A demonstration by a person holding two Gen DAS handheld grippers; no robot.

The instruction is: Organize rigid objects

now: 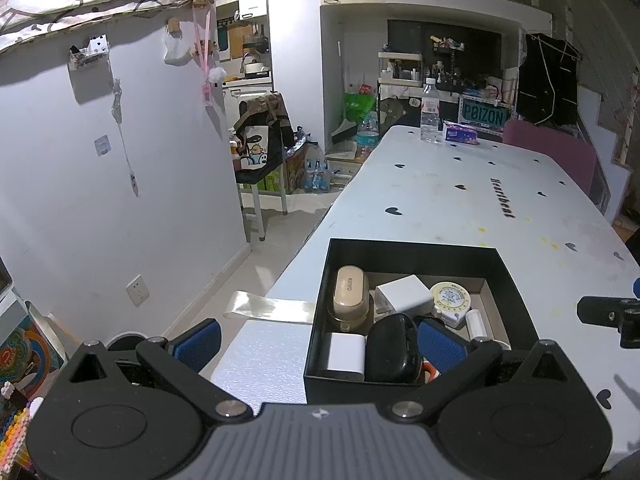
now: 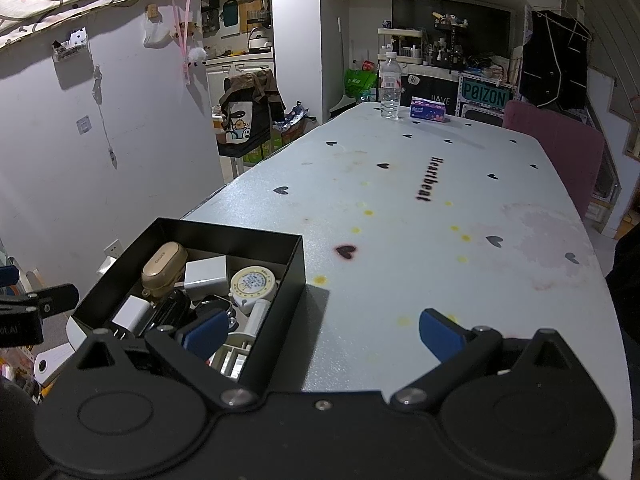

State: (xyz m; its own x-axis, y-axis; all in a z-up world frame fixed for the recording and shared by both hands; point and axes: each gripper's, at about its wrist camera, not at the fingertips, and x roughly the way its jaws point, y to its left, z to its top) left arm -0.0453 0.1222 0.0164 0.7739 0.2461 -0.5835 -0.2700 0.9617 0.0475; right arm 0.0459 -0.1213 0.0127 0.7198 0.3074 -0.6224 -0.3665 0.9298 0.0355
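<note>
The open black cardboard box (image 2: 280,304) sits at the near left corner of the pale heart-printed table (image 2: 440,220), packed with a beige earbud case (image 1: 351,292), white charger cube (image 1: 404,293) and round tape measure (image 1: 451,297), suggesting sorting is nearly finished. Left gripper (image 1: 318,343) and right gripper (image 2: 324,330) both gape wide, holding nothing; the box lies at the right one's ten o'clock.

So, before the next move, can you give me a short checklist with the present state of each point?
1. Left gripper open: ok.
2. Right gripper open: ok.
3. Both grippers hold nothing: ok.
4. Black rectangular cardboard box upright on the white heart-print table: ok.
5. Beige oval case, white cube charger and round white tape measure inside the box: ok.
6. Items lying loose near the box: cannot tell.
</note>
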